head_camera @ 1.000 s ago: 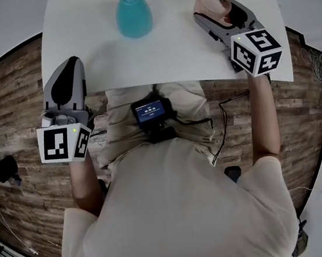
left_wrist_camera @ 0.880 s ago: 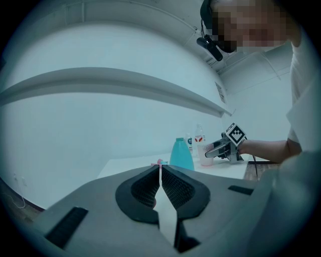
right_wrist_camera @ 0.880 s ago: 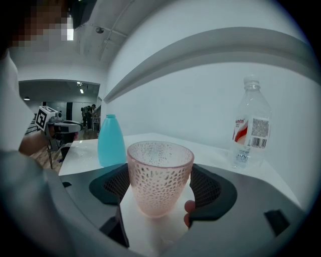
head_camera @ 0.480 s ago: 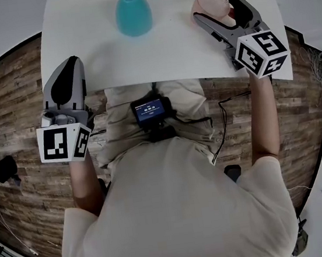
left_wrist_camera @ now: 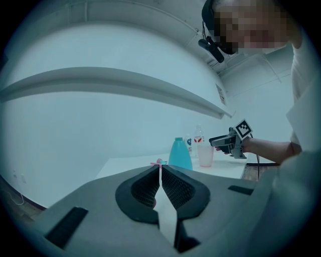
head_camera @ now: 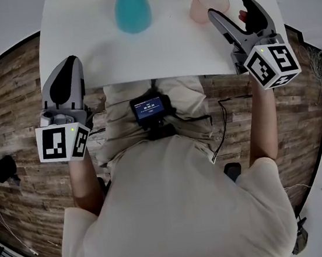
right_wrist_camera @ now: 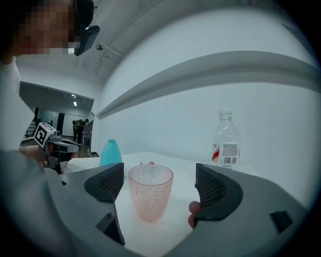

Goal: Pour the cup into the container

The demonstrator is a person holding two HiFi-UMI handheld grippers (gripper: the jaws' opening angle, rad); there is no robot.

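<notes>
Holding the right claw (head_camera: 228,7) over the far right part of the table (head_camera: 169,53), with its jaws spread as wide as possible, having just been opening them, and gripping nothing. Aiming that wide gap at the pink cup (head_camera: 208,2), upright on the table near the far edge and toward the right corner, just ahead of the jaw tips, with clear space between each pad and the cup's dotted wall. Holding the left claw (head_camera: 70,61) by the near left corner of the table, well apart from everything standing on it, with its jaws closed tip to tip on nothing. Showing the teal container (head_camera: 132,11) upright at about the middle of the far edge, narrow neck up, well to the left of the cup and not touching it. Showing also, in the right gripper view, a clear bottle (right_wrist_camera: 226,138) with a white cap and a red-and-white label, upright beyond the cup toward the far right corner
</notes>
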